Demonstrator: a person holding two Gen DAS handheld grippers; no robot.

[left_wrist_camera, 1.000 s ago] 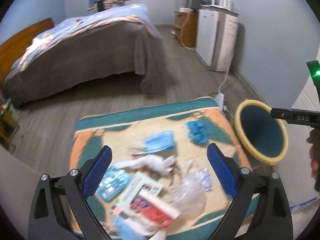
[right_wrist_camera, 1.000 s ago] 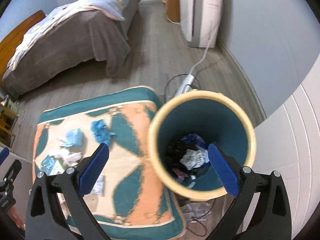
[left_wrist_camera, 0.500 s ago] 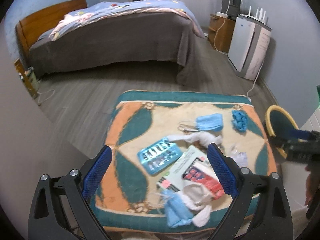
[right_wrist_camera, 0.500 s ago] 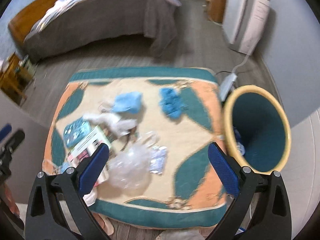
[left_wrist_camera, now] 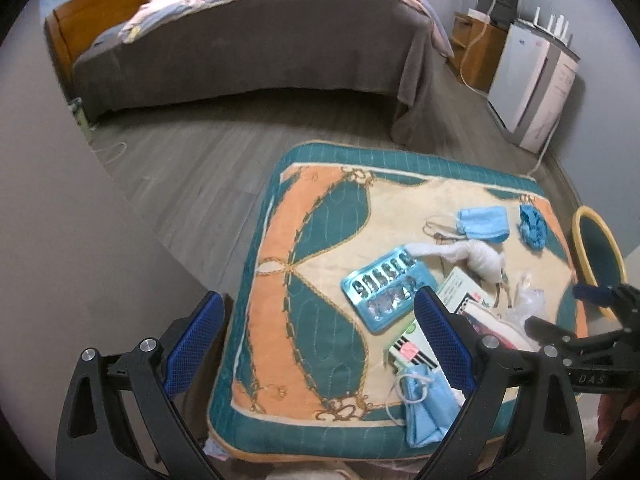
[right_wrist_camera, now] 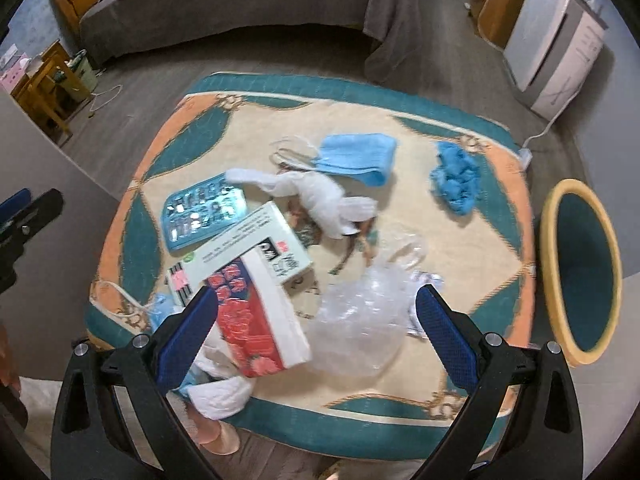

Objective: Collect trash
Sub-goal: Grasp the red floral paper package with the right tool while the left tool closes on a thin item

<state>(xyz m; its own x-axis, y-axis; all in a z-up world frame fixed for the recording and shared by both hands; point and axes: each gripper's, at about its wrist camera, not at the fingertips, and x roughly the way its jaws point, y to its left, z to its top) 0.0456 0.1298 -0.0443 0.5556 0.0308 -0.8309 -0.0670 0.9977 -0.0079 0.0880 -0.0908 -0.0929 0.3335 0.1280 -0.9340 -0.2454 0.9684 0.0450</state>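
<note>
Trash lies on a patterned cushion (right_wrist_camera: 480, 208): a clear plastic bag (right_wrist_camera: 360, 320), a red and white box (right_wrist_camera: 260, 320), a white carton (right_wrist_camera: 248, 248), a blue blister pack (right_wrist_camera: 202, 212), crumpled white tissue (right_wrist_camera: 324, 200), a blue face mask (right_wrist_camera: 356, 156) and a blue crumpled cloth (right_wrist_camera: 456, 180). My right gripper (right_wrist_camera: 316, 332) is open and empty above the box and bag. My left gripper (left_wrist_camera: 316, 340) is open and empty over the cushion's left part (left_wrist_camera: 320, 320). The blister pack (left_wrist_camera: 388, 292) shows there too, and another blue mask (left_wrist_camera: 428, 408) by the near edge.
A yellow-rimmed teal bin (right_wrist_camera: 580, 272) stands right of the cushion, also in the left wrist view (left_wrist_camera: 596, 256). A bed (left_wrist_camera: 256, 40) fills the back. A white appliance (left_wrist_camera: 536, 84) stands by the right wall. A grey wall (left_wrist_camera: 60, 240) rises at the left.
The right gripper swung from above the bin to over the trash on the cushion. The left gripper moved left, so the trash now sits to its right.
</note>
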